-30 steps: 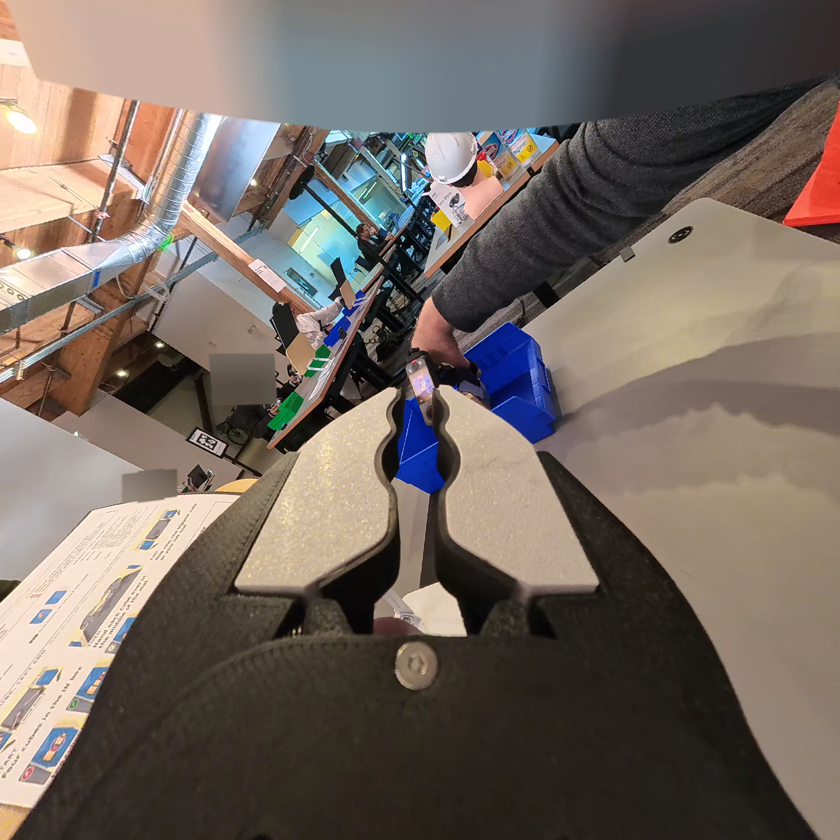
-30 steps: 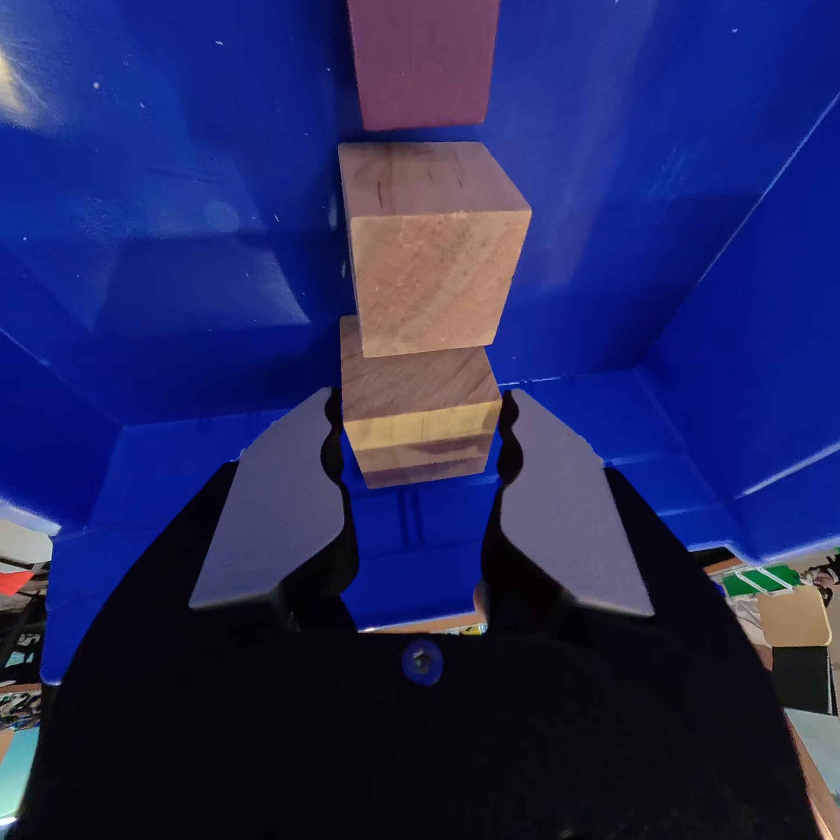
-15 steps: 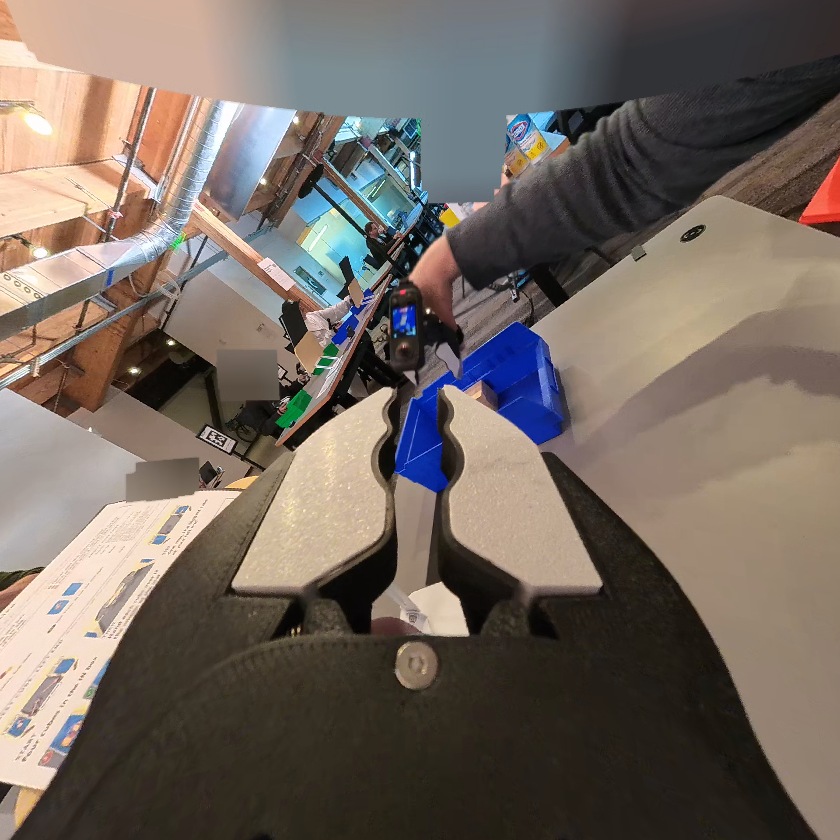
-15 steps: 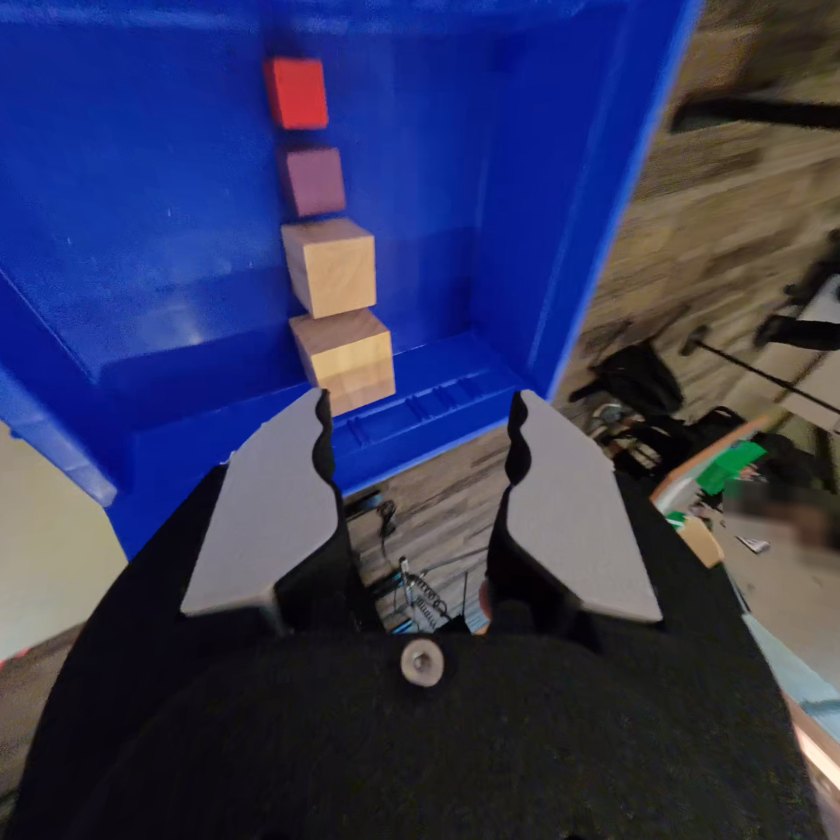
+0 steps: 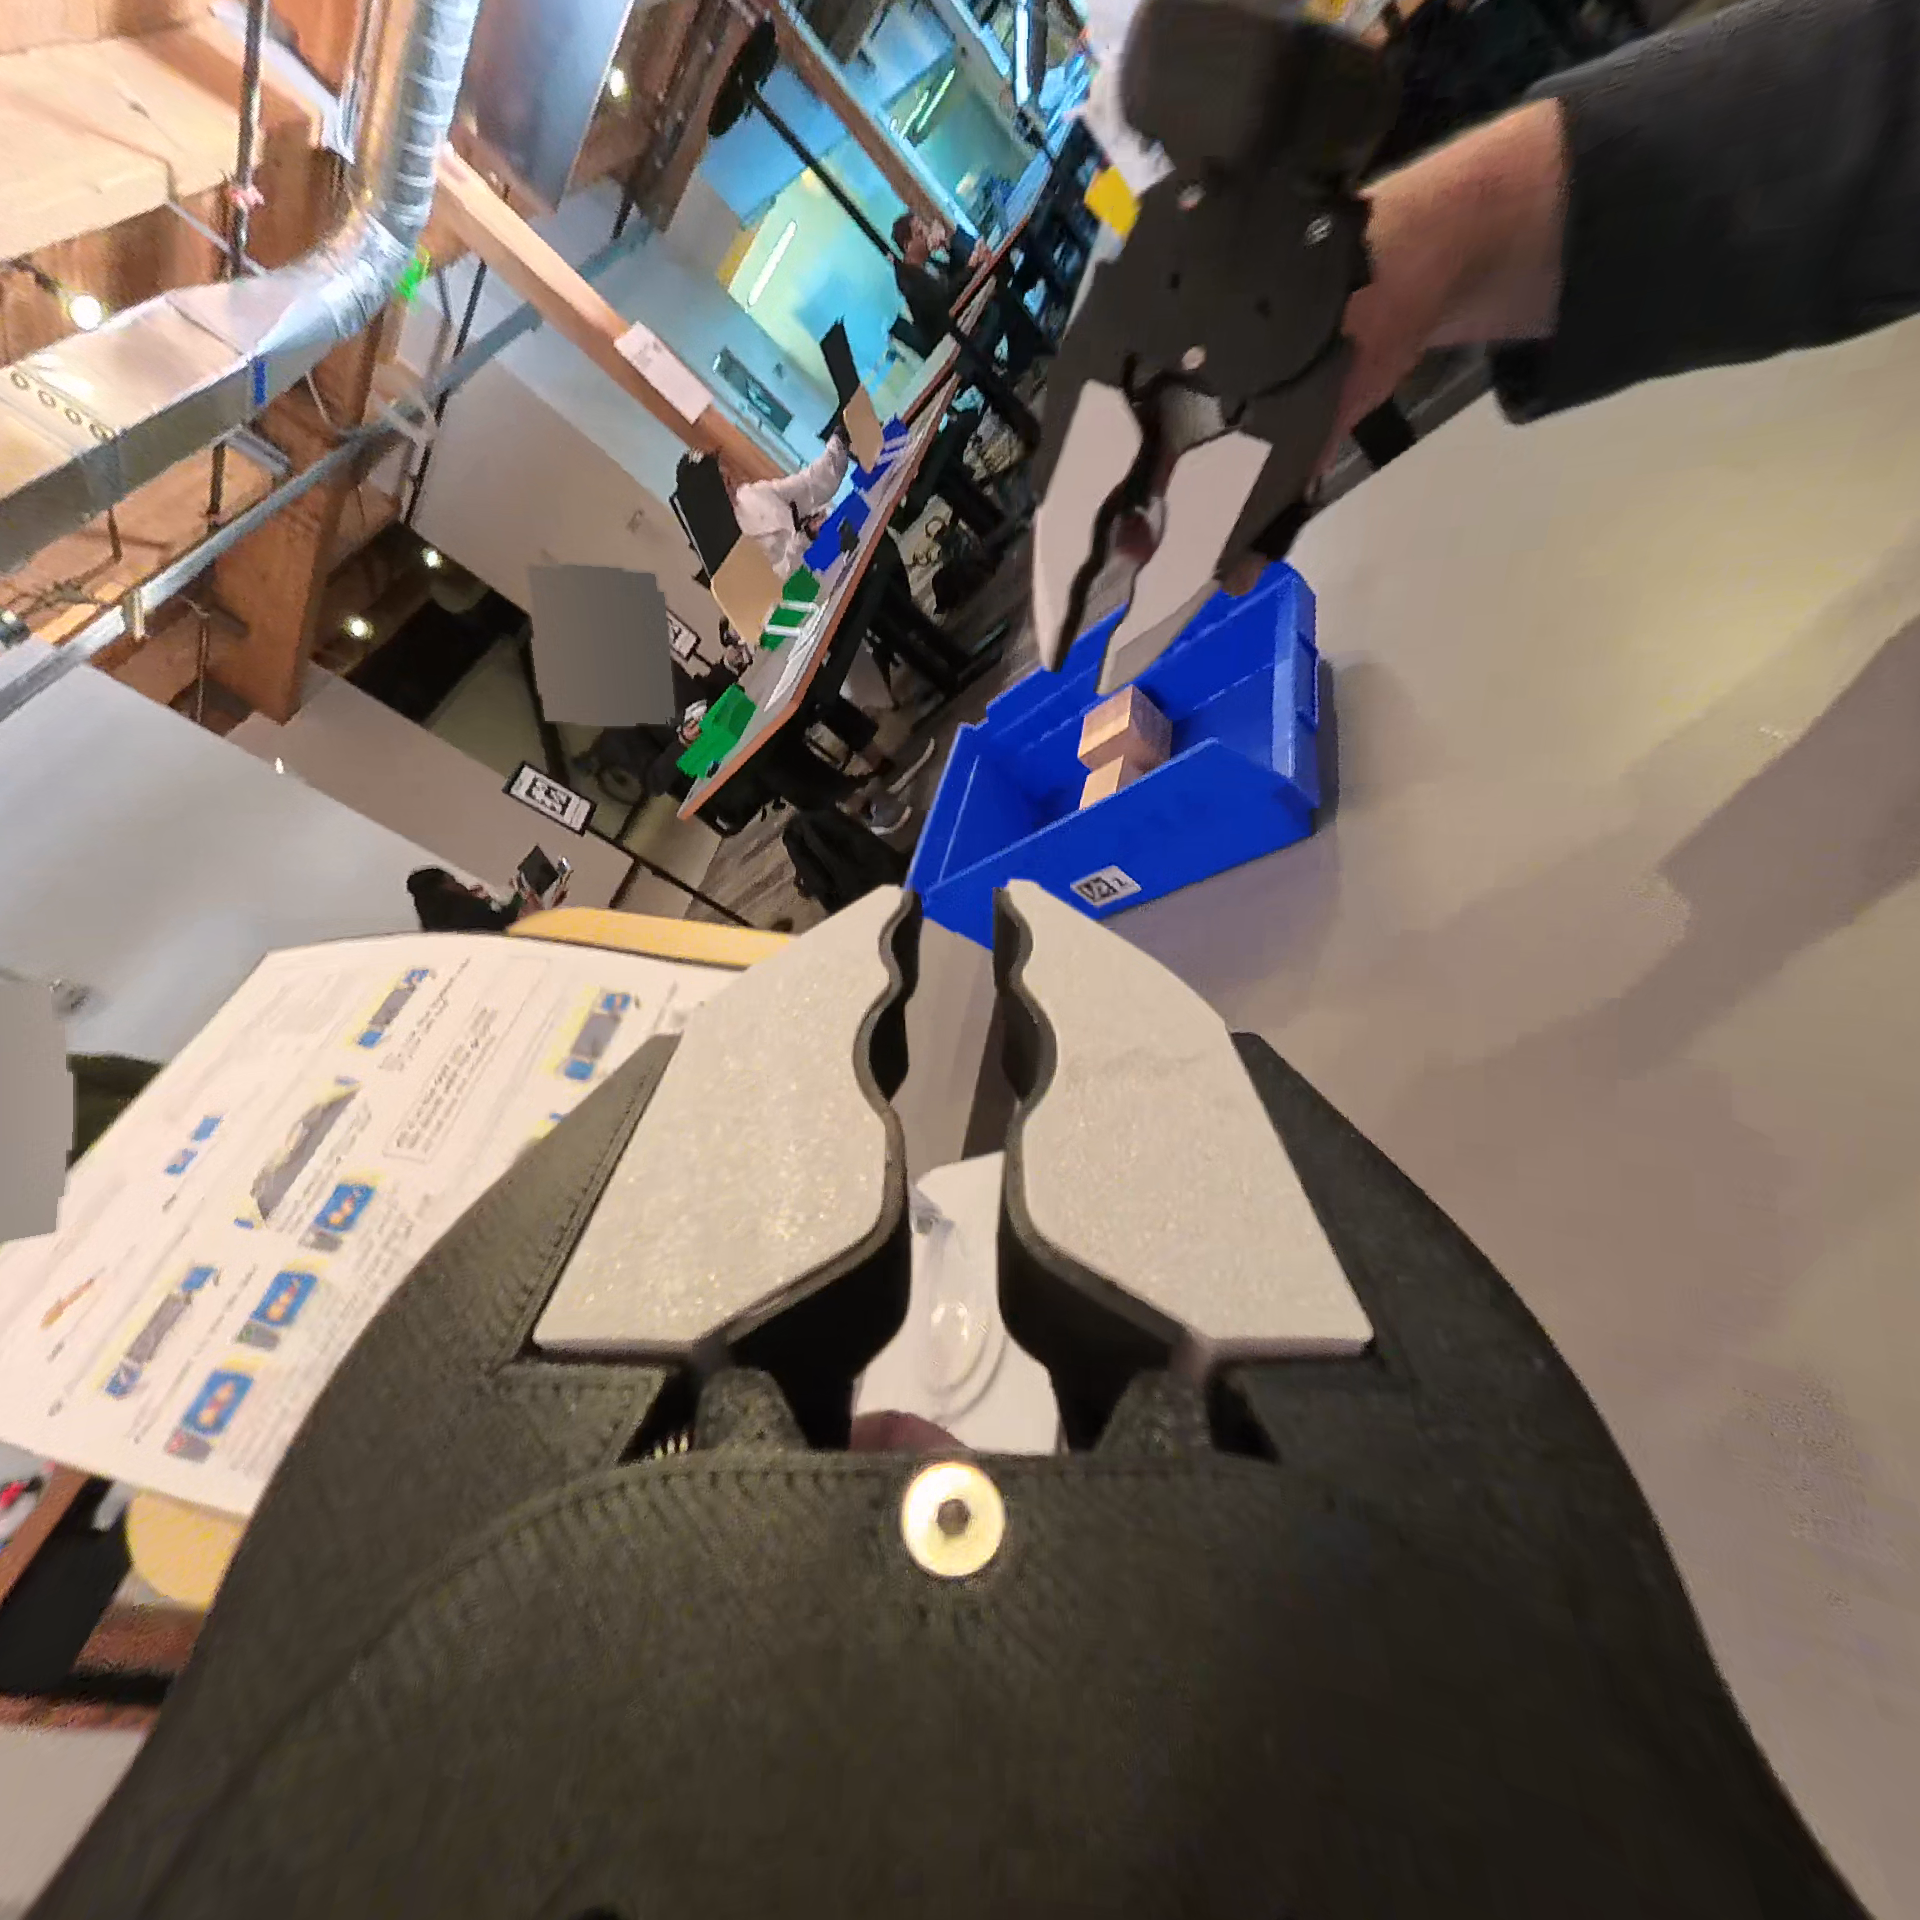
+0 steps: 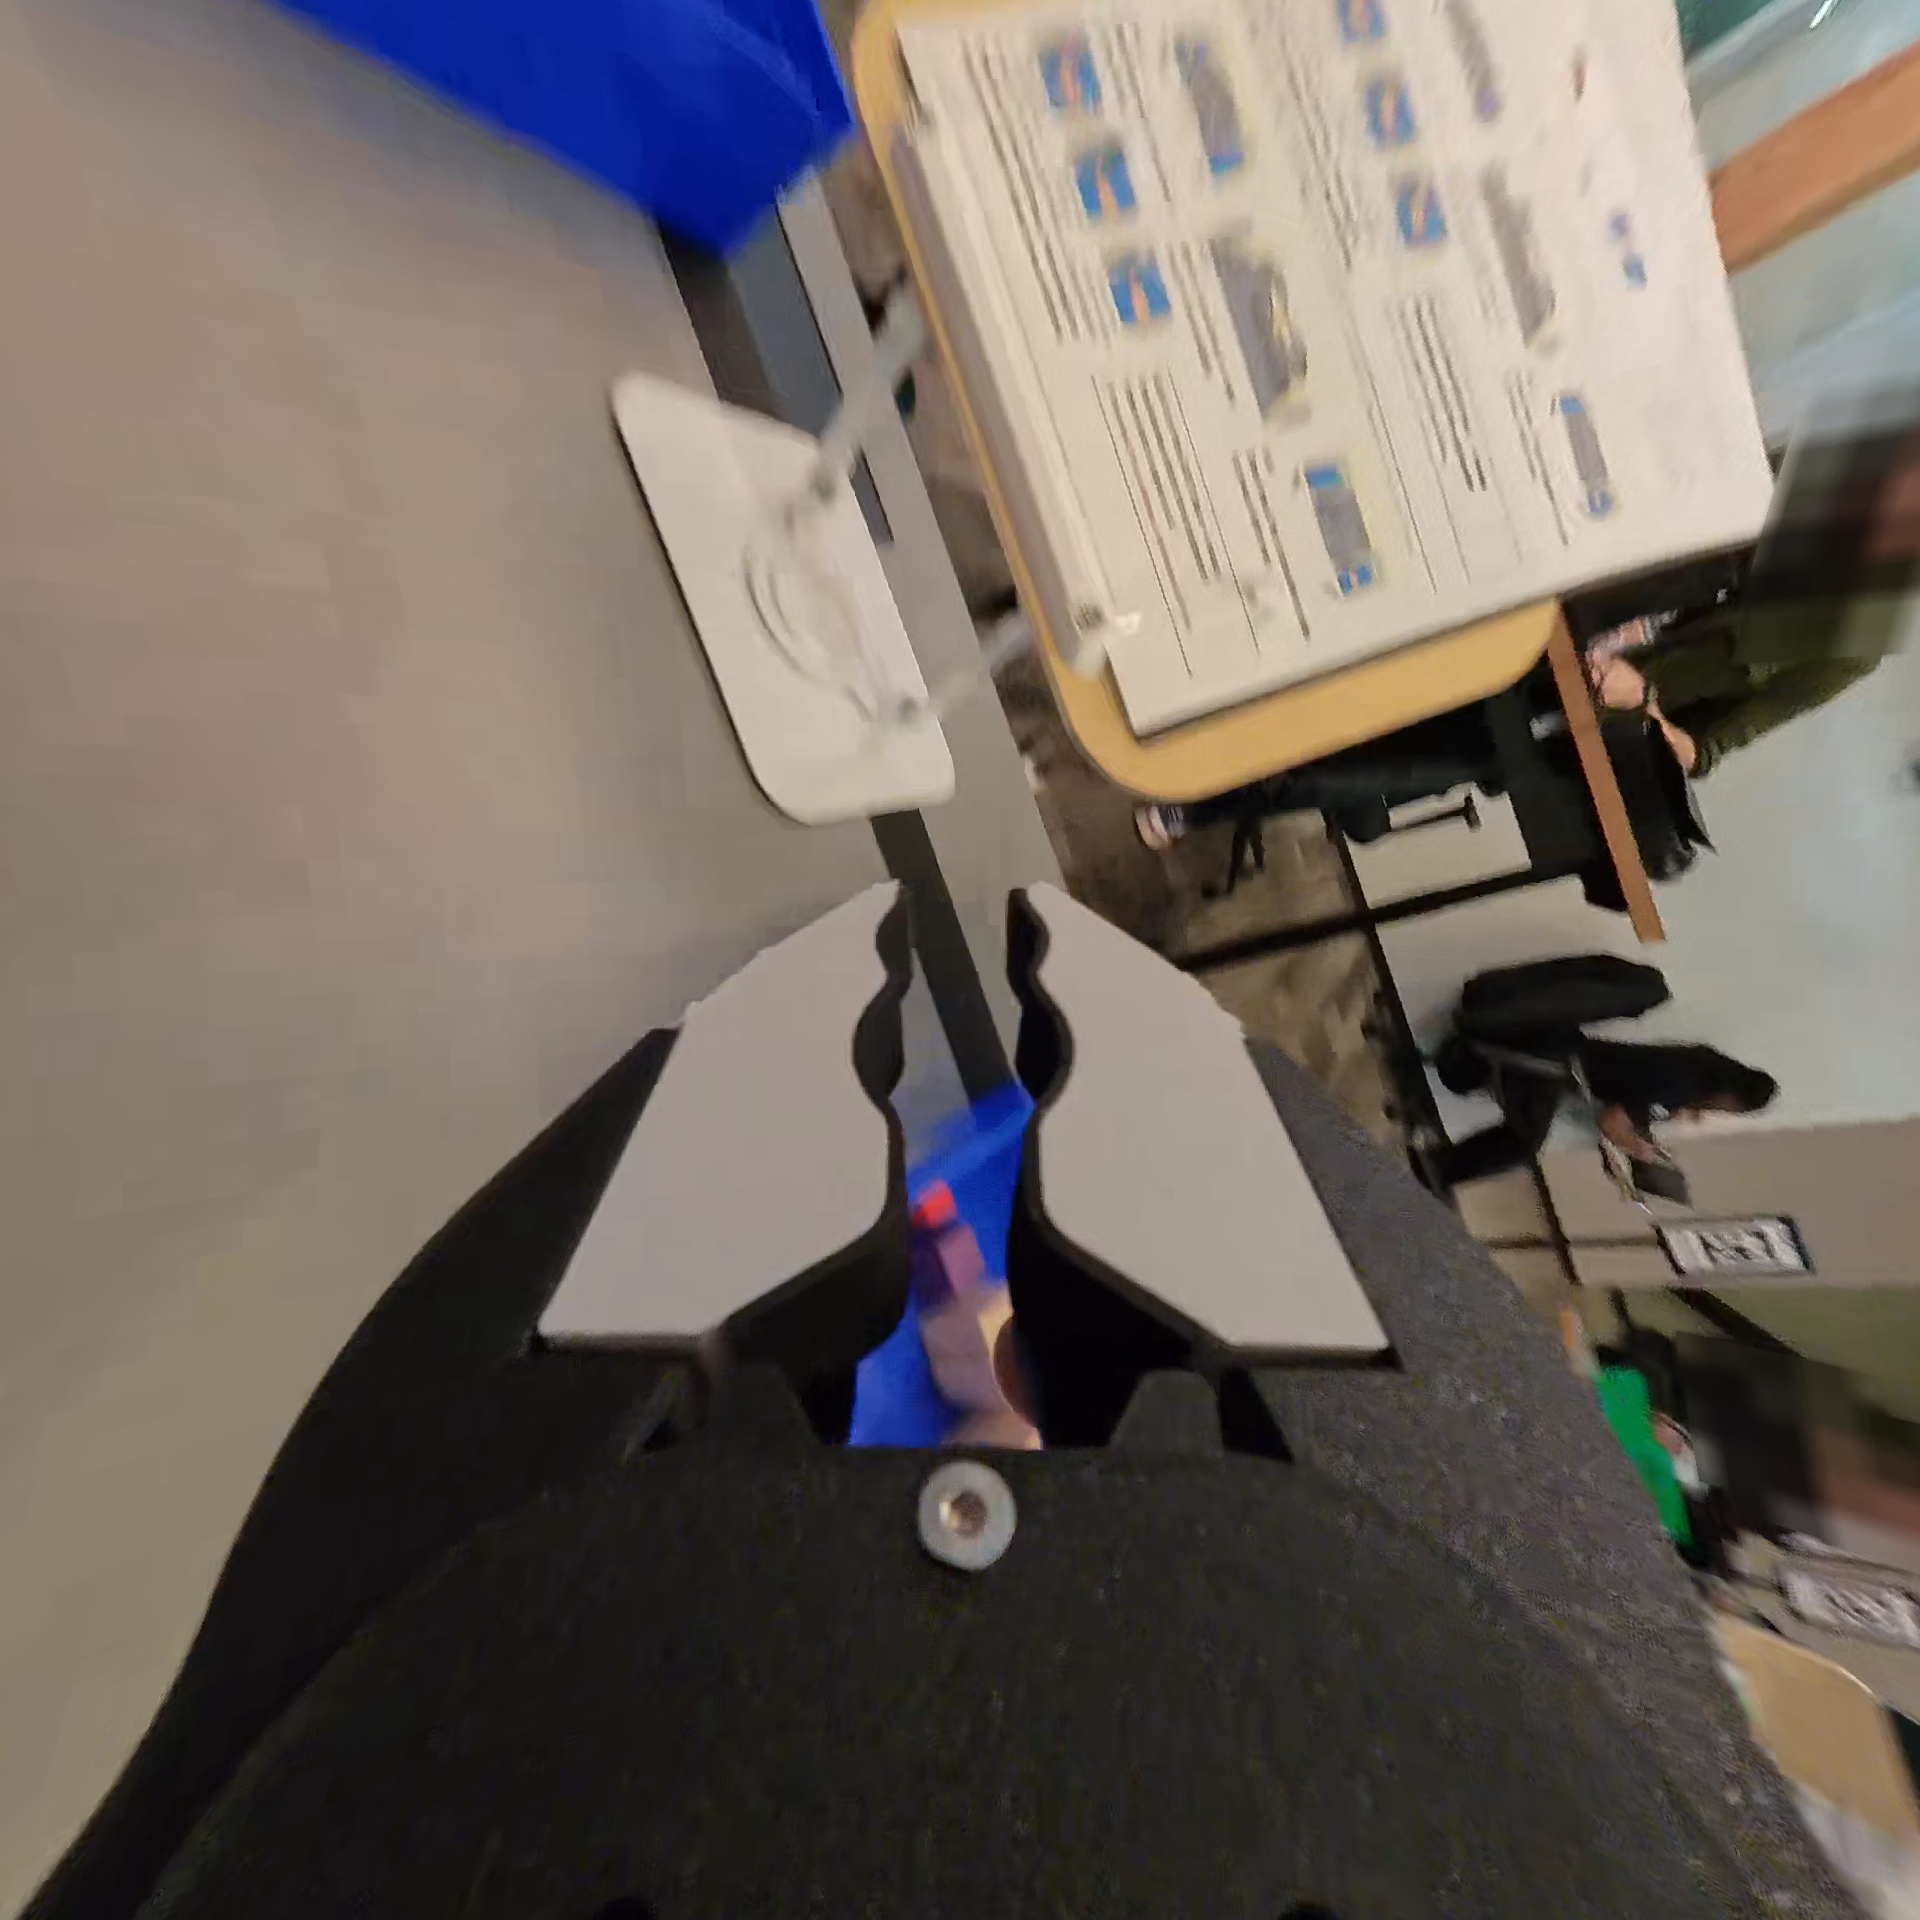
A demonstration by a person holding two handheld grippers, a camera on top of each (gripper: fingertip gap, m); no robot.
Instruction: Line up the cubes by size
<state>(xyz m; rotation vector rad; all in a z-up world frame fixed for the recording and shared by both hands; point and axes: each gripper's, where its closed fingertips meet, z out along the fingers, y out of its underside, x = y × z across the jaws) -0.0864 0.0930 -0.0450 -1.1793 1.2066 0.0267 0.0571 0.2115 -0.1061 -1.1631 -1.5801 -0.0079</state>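
While the cubes (image 5: 1122, 732) sit in a row inside the blue bin (image 5: 1174, 821), I see from the left wrist view only two wooden ones clearly, touching each other, the bigger one behind the smaller. In the right wrist view, through the slot low between my right fingers, a small red cube (image 6: 935, 1205) and a purple cube (image 6: 951, 1262) show in the same blue bin, then a wooden one below them, all blurred. The bin stands on the grey table (image 5: 1558, 935), near its edge.

My right gripper (image 5: 1086, 644) hangs in the air just above the bin, held by a hand (image 5: 1455, 249) in a dark sleeve. Its fingers stand a little apart and pinch nothing. In its own view the tips are also narrow, with only the table edge seen between them.

My left gripper (image 5: 951, 920) is lower and nearer to me, well apart from the bin. Its fingers are almost together, a thin gap between them, with nothing in it.

Beside the table a printed sheet (image 5: 260, 1174) lies on a yellow-edged board (image 6: 1299, 727). A white plate (image 6: 790, 623) lies at the table edge.
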